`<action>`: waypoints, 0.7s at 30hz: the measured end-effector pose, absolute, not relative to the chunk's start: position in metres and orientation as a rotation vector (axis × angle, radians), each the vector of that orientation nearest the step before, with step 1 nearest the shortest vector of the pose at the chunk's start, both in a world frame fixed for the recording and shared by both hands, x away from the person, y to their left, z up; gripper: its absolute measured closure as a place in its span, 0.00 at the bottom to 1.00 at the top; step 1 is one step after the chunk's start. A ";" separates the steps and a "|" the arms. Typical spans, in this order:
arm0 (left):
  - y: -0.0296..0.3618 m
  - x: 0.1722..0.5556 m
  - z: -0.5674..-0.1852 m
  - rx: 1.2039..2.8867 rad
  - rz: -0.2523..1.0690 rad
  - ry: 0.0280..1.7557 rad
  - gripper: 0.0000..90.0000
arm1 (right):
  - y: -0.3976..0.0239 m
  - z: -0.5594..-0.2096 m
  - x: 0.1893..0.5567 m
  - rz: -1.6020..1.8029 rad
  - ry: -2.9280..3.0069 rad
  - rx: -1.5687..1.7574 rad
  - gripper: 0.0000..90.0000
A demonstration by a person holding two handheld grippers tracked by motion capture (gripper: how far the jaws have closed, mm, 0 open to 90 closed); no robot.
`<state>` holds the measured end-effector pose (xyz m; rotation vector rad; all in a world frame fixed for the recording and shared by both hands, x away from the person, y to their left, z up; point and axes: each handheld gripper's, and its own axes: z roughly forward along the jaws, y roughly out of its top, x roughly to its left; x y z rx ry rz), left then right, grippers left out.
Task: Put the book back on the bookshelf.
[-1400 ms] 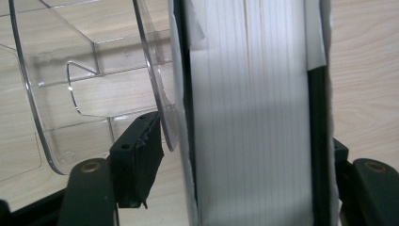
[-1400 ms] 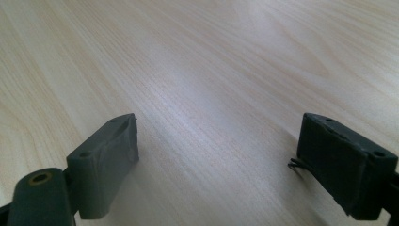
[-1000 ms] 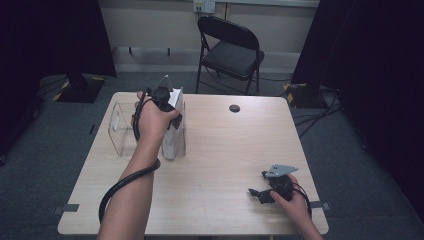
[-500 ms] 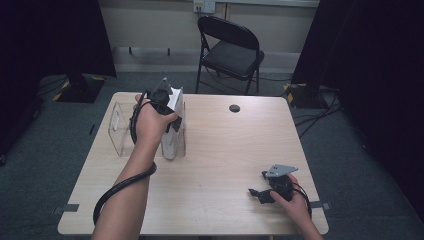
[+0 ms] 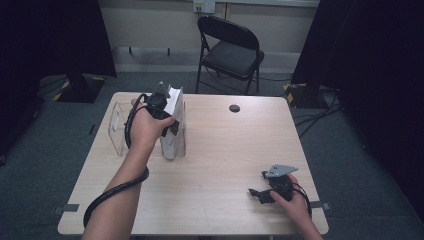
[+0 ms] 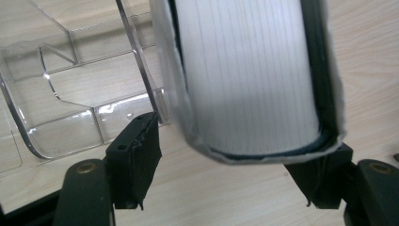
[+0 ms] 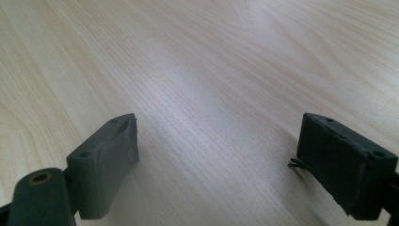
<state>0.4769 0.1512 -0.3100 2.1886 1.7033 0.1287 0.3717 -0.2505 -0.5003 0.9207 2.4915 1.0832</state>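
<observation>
- The left gripper [image 5: 167,112] clasped a thick book [image 6: 251,80] across its width, a jaw on each cover, page edges facing its camera
- In the high view the book [image 5: 174,122] stood upright at the left of the surface [image 5: 225,165], just beside a clear holder [image 5: 116,127]
- In the left gripper view the holder [image 6: 70,94] lay to the left of the book, its nearest wall close against the cover; whether the book's foot rested on the surface I could not tell
- The step in hand looked like carrying or standing the book next to the holder, perhaps to slot it in
- The right gripper [image 5: 260,192] rested near the front right edge with its jaws spread and nothing between them, only bare wood ahead in its own view
- The next move probably called for keeping the book upright, lining it with the holder's opening and lowering it without knocking the thin wall
</observation>
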 end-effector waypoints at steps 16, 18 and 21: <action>0.149 0.466 -0.317 2.206 0.119 1.626 0.32 | -0.250 -0.500 0.372 1.084 2.489 0.921 0.13; 0.150 0.465 -0.318 2.209 0.123 1.622 0.32 | -0.250 -0.500 0.372 1.085 2.488 0.921 0.13; 0.151 0.463 -0.320 2.212 0.121 1.617 0.32 | -0.250 -0.500 0.372 1.084 2.488 0.921 0.13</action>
